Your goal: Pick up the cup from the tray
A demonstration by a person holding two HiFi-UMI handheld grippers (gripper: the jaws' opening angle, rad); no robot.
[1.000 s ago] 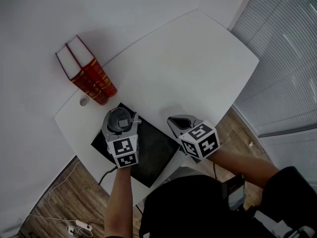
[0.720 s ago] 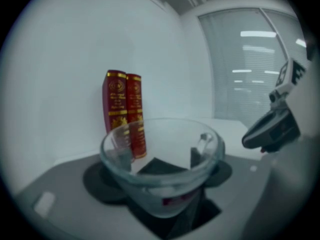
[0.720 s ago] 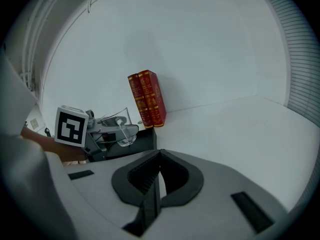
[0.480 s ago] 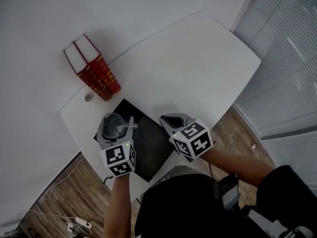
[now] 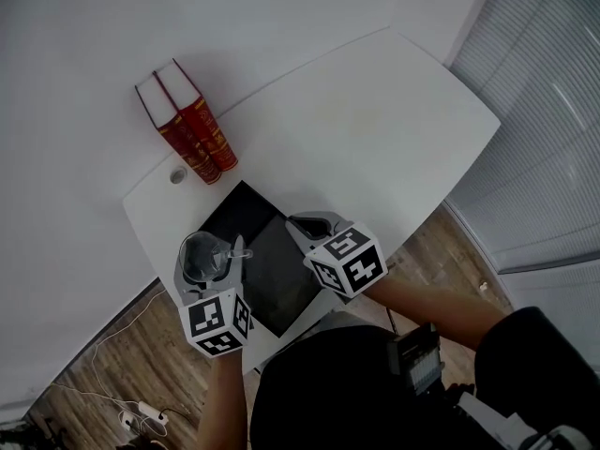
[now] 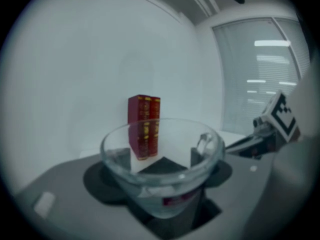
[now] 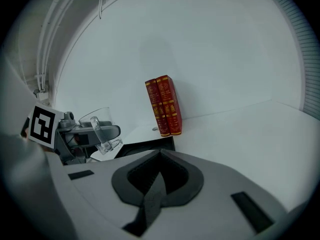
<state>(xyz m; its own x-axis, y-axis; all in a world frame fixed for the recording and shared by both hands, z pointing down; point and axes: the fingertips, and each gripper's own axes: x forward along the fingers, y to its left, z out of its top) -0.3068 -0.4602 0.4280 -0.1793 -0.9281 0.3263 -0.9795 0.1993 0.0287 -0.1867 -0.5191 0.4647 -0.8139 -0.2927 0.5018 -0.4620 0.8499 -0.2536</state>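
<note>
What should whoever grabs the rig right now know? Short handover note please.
Left gripper: shut on the cup, which is upright and held above the tray near its left edge, handle toward the other gripper.
Right gripper: shut, empty, hovering at the tray's right edge.
Books stand upright at the back of the table.
Done: cup gripped and off the tray.
Left: probably just keep it level until told where it goes.
</note>
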